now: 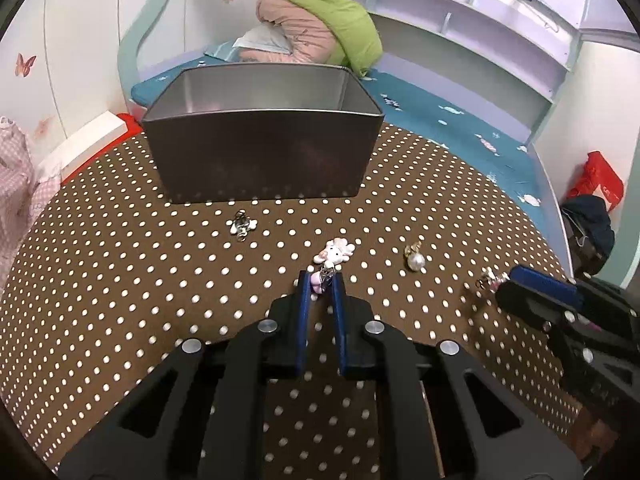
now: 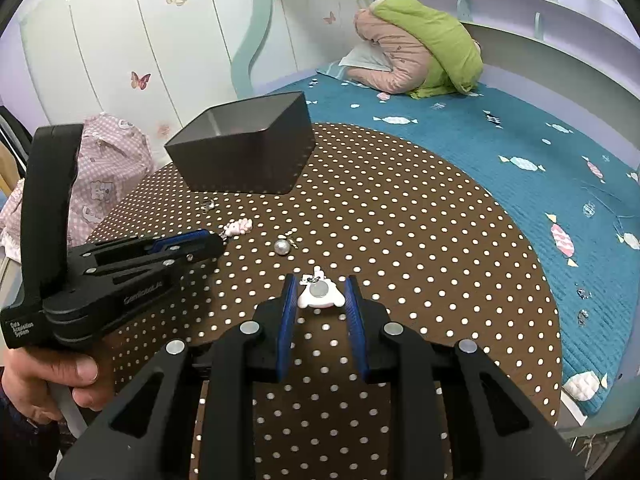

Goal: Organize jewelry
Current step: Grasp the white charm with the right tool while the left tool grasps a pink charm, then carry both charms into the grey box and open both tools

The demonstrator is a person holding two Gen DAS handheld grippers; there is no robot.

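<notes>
I have my left gripper [image 1: 321,280] closed on the near end of the pink-and-white charm [image 1: 334,255], its blue pads pinching the little metal clasp while the figure's body lies on the dotted bench [image 1: 120,280] just past the fingertips. My right gripper [image 2: 320,294] brackets the white charm [image 2: 320,294]: the jaws stand partly closed, one on each side of it, but I cannot tell whether the pads truly press on it or only flank it. The metal tin [image 1: 260,148] stands open-topped at the far side of the bench, well beyond both charms, and what I see of its inside looks bare. Two more pieces lie loose between us and the tin: a silver charm [image 1: 241,225] near the tin's front wall and a pearl pendant [image 1: 415,258] off to the right of my left gripper. I judge this the pick-up step for the first pieces, with most of the sorting left to do. The next move, as I see it, is to lift the pink charm straight off the cloth, carry it over the tin's near rim and let go only once it hangs above the opening. My hold is on the thin clasp only, so the dangling body may swing or slip; a slow lift would suit. The right side wants a firmer pinch checked before it rises.
</notes>
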